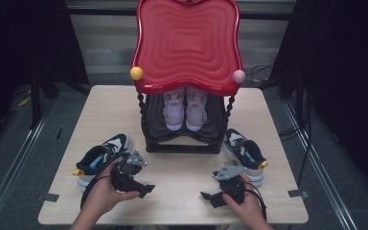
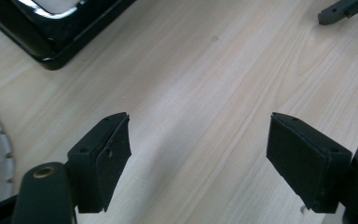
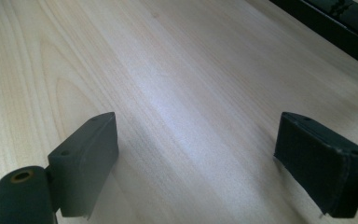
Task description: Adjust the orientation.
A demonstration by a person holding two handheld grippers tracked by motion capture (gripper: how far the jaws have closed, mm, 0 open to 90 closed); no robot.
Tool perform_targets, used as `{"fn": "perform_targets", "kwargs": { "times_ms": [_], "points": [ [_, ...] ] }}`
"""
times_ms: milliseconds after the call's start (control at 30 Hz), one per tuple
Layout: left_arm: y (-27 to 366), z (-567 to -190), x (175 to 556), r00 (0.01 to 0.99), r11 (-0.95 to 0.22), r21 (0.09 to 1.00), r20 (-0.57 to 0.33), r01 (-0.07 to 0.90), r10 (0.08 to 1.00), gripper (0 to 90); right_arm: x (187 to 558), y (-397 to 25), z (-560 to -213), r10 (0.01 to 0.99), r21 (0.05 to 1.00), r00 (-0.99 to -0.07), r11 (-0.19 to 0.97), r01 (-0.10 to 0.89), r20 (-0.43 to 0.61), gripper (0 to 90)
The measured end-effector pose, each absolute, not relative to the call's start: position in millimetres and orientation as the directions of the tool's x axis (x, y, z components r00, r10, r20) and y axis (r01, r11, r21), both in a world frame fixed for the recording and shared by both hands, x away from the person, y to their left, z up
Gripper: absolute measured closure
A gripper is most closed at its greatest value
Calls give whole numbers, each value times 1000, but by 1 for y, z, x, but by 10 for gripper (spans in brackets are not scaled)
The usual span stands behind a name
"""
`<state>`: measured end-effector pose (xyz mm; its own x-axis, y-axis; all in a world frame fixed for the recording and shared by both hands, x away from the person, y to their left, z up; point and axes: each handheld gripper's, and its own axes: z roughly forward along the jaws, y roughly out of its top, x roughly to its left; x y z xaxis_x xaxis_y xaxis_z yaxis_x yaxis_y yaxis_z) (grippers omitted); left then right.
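1. Pale wood grain lies under both tools: the left gripper (image 2: 198, 156) and the right gripper (image 3: 196, 158) hover low over the bare table (image 1: 182, 165), jaws spread wide on each, nothing between them.
2. The things nearest them are two navy sneakers. The left sneaker (image 1: 100, 154) lies just beside the left gripper (image 1: 141, 184), toe angled toward the rack; the right sneaker (image 1: 244, 152) sits just beside the right gripper (image 1: 211, 196), close to the rack's front corner.
3. The black shoe rack (image 1: 182, 143) already carries a pink pair (image 1: 184, 109) on its lower shelf, under a red wavy top (image 1: 187, 43).
4. Risk one: the jaws point inward, away from the shoes. A hurried turn could knock a sneaker toward the table edge.
5. Risk two: pinching the soft collar or tongue likely lets the shoe sag or twist loose.
6. Risk three: the shelf opening looks low, so a carried sneaker could clip the red top, a post, or shove the pink pair.
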<state>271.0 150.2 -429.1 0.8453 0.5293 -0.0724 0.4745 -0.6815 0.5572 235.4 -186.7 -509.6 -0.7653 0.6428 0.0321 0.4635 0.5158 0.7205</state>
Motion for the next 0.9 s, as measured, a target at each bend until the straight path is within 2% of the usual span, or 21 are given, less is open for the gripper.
{"fn": "perform_targets", "kwargs": {
  "times_ms": [100, 300, 533, 900],
  "points": [
    [154, -420, 271, 853, -698, 553, -46, 455, 519, 214, 235, -187, -510, 642, 721, -766, 516, 463, 33, 127],
    [167, -410, 273, 836, -683, 552, -48, 478, 546, 219, 236, -187, -510, 640, 721, -768, 517, 461, 32, 127],
    [187, -402, 275, 821, -692, 544, 10, 475, 571, 226, 236, -187, -510, 639, 722, -769, 517, 460, 32, 127],
    [217, -398, 276, 792, -683, 529, 34, 504, 610, 231, 236, -187, -510, 639, 722, -769, 517, 460, 33, 127]
  ]
}}
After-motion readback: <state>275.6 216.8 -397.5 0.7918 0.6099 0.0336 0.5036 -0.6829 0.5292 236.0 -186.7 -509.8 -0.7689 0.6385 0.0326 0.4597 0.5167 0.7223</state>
